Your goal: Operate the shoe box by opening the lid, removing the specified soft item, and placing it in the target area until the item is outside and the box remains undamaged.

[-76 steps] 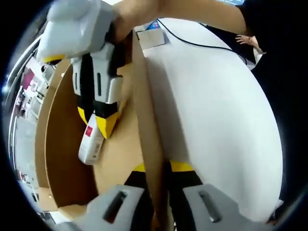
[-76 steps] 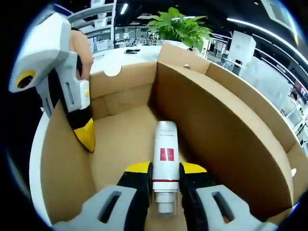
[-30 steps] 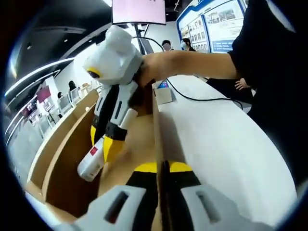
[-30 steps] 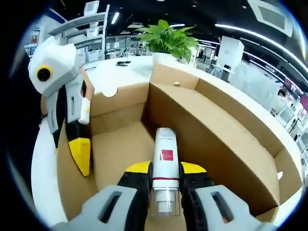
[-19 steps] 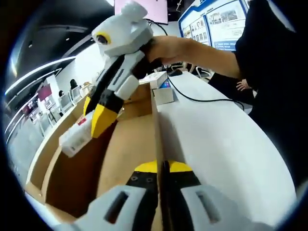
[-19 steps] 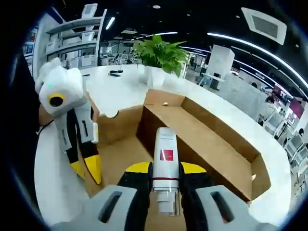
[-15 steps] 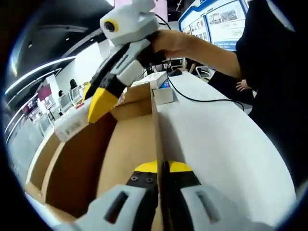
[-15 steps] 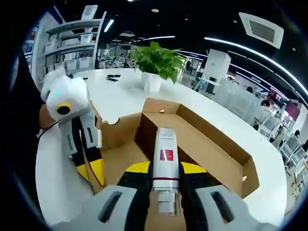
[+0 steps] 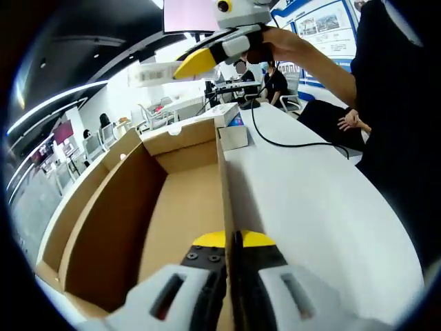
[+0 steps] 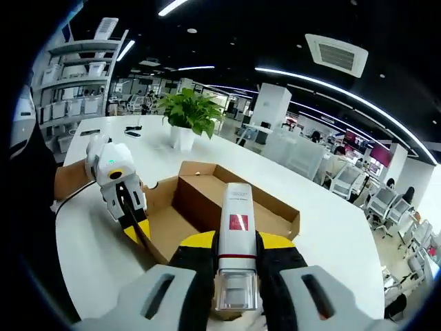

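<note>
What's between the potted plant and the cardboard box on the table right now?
In the right gripper view, bare white table separates the potted plant from the cardboard box; nothing stands on that stretch.

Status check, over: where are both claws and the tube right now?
Right claw shut on white tube, high above open shoe box. Left claw clamps box wall. Nothing blocking.

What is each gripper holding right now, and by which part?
The right gripper clamps the white tube near its clear-capped end. The left gripper pinches the cardboard box by its side wall's top edge.
</note>
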